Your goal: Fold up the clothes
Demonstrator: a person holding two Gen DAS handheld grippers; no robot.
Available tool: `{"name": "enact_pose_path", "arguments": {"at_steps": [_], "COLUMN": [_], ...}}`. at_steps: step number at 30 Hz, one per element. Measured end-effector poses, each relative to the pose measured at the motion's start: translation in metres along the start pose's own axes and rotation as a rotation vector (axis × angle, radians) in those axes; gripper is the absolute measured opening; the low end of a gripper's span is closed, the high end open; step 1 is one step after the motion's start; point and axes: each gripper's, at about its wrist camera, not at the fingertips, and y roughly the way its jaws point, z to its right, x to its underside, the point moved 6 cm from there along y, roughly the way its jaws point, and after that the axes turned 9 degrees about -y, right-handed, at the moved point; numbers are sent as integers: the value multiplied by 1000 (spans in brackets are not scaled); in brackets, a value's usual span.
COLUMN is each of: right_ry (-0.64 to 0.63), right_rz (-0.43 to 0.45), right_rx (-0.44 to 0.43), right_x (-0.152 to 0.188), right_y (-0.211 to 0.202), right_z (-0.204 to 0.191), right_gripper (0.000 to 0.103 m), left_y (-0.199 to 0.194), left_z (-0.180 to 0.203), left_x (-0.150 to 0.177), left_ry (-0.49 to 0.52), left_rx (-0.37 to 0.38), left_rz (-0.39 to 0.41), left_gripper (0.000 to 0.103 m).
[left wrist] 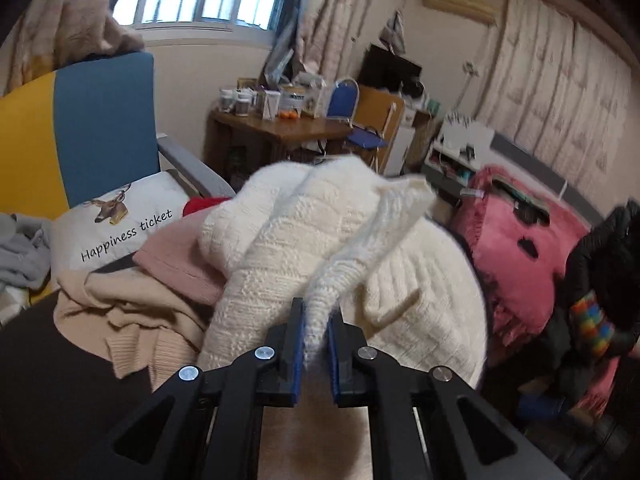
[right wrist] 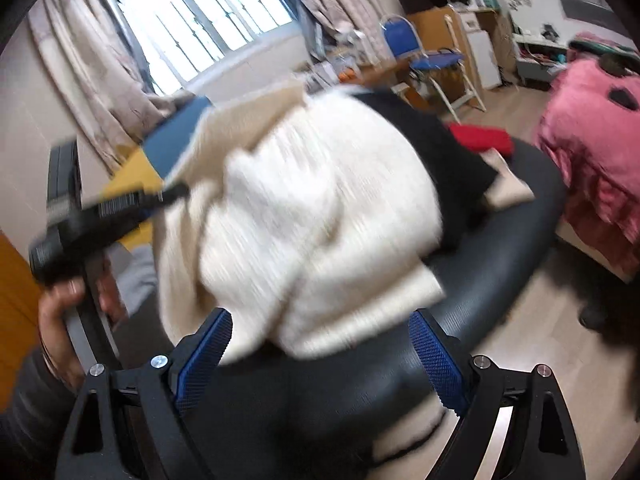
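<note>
Mid-fold: white knit pinched, other side free

Clearly lifted, white knit sweater (left wrist: 320, 240), bunched above pile of beige sweater (left wrist: 132, 312) and pink garment (left wrist: 176, 256) on dark round worktop (right wrist: 500, 272). Left hand-held gripper (left wrist: 316, 320) clamped on narrow ribbed fold of white knit. Right hand-held gripper (right wrist: 320, 344) spread wide, holding nothing, just short of hem. Best to keep pinch firm, catch opposite edge squarely, draw cloth taut and clear of pile.
</note>
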Motion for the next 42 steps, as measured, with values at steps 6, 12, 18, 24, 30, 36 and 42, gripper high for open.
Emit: {"name": "enact_pose_path", "arguments": {"at_steps": [6, 12, 18, 24, 30, 36, 42], "right_ry": [-126, -247, -246, -190, -23, 67, 91], "right_rz": [78, 9, -74, -57, -85, -155, -290], "right_rx": [77, 176, 161, 75, -147, -265, -362], "right_x": [-81, -118, -114, -101, -60, 5, 79], "right_y": [24, 70, 102, 91, 71, 58, 58], "right_z": [-16, -13, -4, -10, -39, -74, -116], "right_gripper": [91, 57, 53, 8, 7, 6, 6], "left_y": [12, 13, 1, -44, -88, -122, -152], "left_z": [5, 23, -26, -87, -160, -224, -281], "left_x": [19, 38, 22, 8, 27, 74, 125], "left_ry": [136, 403, -43, -388, -630, -728, -800], "left_rx": [-134, -285, -34, 174, 209, 144, 81], "left_rz": [-6, 38, -25, 22, 75, 80, 72], "left_gripper": [25, 32, 9, 8, 8, 8, 8]}}
